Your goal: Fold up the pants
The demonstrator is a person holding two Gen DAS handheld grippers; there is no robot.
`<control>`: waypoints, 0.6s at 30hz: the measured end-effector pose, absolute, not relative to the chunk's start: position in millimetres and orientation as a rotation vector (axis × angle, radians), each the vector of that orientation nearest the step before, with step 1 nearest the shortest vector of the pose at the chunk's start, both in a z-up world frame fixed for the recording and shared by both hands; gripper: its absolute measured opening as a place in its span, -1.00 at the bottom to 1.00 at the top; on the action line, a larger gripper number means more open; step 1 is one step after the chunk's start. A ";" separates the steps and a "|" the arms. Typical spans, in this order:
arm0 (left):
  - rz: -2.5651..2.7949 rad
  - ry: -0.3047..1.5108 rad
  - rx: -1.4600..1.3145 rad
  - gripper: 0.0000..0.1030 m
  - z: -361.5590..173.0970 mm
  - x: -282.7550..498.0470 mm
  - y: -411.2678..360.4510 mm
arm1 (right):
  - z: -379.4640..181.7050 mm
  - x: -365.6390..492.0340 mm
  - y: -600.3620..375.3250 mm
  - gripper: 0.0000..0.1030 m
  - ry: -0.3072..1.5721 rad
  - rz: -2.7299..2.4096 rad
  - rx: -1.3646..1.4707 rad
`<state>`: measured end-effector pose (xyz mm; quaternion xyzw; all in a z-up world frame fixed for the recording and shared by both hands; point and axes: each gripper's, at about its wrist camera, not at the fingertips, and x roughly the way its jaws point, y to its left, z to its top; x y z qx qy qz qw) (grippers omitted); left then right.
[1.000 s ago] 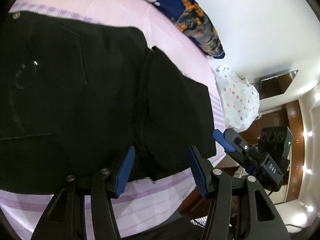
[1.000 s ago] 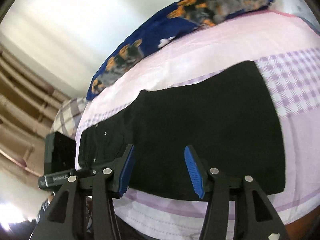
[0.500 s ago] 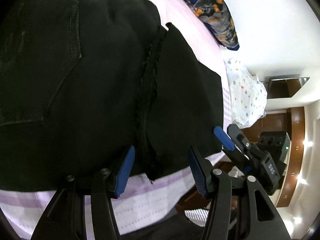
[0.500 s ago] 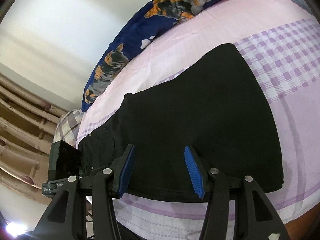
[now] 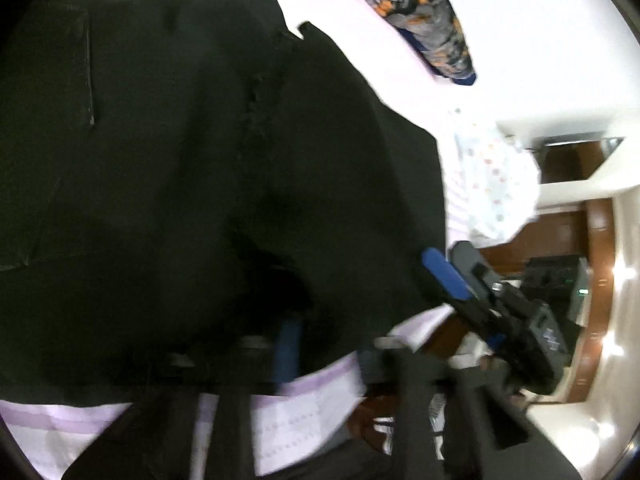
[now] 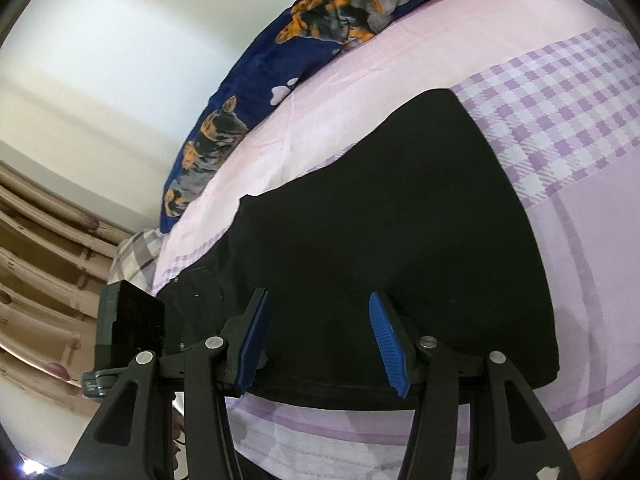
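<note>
Black pants (image 5: 180, 180) lie flat on the pink and purple checked bed sheet (image 6: 560, 120), with a back pocket at the left in the left wrist view. My left gripper (image 5: 296, 340) is blurred at the pants' near edge. Its jaws are closing on the cloth, which bunches up around the one blue pad (image 5: 288, 344) that shows. My right gripper (image 6: 316, 340) stands open over the near edge of the pants (image 6: 400, 240), its pads apart with nothing pinched. It also appears at the right in the left wrist view as the right gripper (image 5: 452, 280).
A blue pillow with an orange dog print (image 6: 320, 40) lies along the bed's far side by the white wall. A white spotted cloth (image 5: 496, 184) sits past the pants' right end. The bed's near edge drops to a brown wooden floor (image 5: 600, 280). Curtains (image 6: 40, 280) hang at the left.
My left gripper moved in over the pants' near edge and its jaws came together on the cloth, which now bunches there. The right gripper stayed open, almost still.
</note>
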<state>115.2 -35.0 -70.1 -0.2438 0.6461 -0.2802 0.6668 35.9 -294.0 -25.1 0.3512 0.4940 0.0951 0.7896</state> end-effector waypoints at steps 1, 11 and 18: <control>-0.626 1.452 -0.540 -0.87 -68.5 114.9 -35.5 | -25.1 35.6 -294.6 -0.04 1.067 0.197 0.749; -0.548 1.468 -0.507 -0.90 -67.4 97.2 -18.5 | -37.3 28.2 -296.1 -0.06 1.145 0.182 0.691; -0.542 1.475 -0.468 -0.86 -68.8 98.1 -20.5 | -30.7 38.7 -286.7 -0.03 1.155 0.158 0.570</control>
